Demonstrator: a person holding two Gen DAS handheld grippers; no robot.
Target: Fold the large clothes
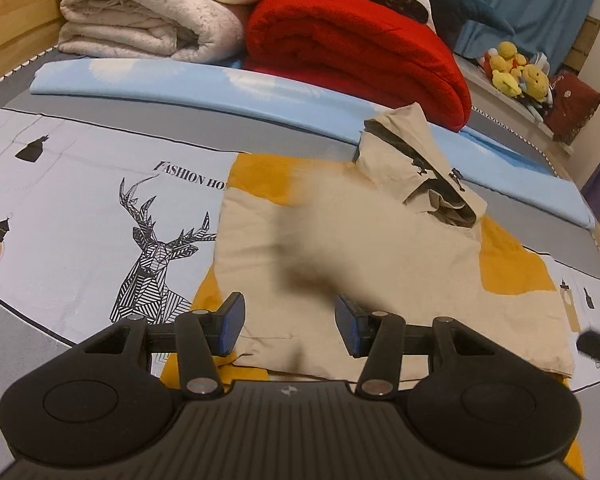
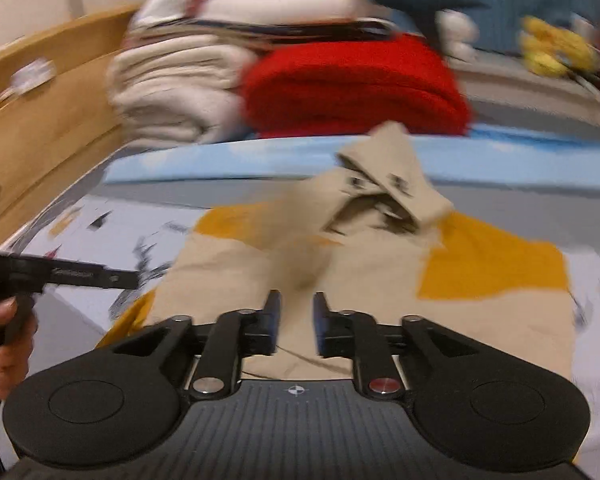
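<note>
A beige hooded jacket [image 1: 380, 256] lies folded on the bed, hood [image 1: 416, 160] toward the far side. A blurred piece of beige cloth hangs in mid-air just beyond my left gripper [image 1: 290, 320], whose jaws stand wide open with nothing between them. In the right wrist view the jacket [image 2: 360, 280] lies just ahead of my right gripper [image 2: 296, 320], whose jaws stand apart and empty above the near hem. The hood [image 2: 388, 184] is rumpled. The left gripper's body [image 2: 60, 276] and the hand holding it show at the left edge.
The bedsheet [image 1: 100, 208] has a deer print and yellow patches [image 1: 512, 264]. A folded red blanket [image 1: 356, 52] and a cream blanket [image 1: 148, 12] are stacked at the far side behind a blue sheet fold [image 1: 180, 84]. Yellow plush toys [image 1: 516, 72] sit far right. A wooden bed frame [image 2: 40, 128] runs along the left.
</note>
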